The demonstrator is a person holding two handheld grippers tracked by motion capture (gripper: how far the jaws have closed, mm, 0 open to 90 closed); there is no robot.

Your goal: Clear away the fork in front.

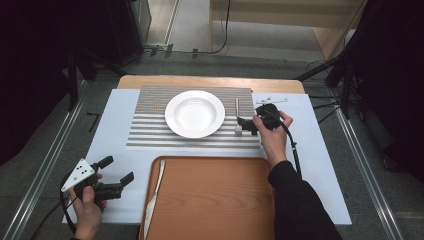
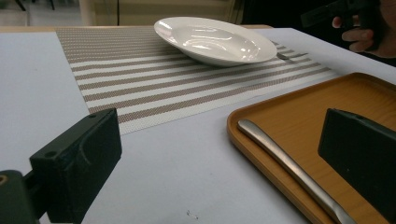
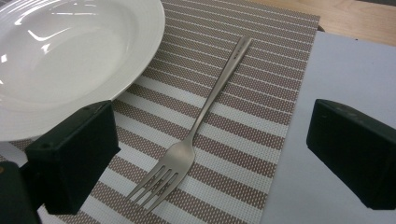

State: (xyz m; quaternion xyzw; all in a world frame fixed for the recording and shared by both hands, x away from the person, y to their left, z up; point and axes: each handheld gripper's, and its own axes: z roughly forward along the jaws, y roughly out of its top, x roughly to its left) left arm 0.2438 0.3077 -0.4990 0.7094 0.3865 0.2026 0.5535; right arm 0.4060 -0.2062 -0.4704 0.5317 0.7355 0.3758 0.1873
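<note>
My right gripper [image 3: 210, 154] hangs jaws apart over the fork [image 3: 205, 126] — beside the plate [image 3: 70, 56]. My left gripper [image 1: 114, 175] gapes, empty.

A white-covered table [image 1: 115, 135] carries a striped placemat [image 1: 150, 131] and wooden tray [image 1: 215, 200], seemingly flat.

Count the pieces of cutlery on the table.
2. A fork lies on the striped mat, right of the plate, between the open right gripper's jaws. A knife lies along the tray's left edge.
</note>
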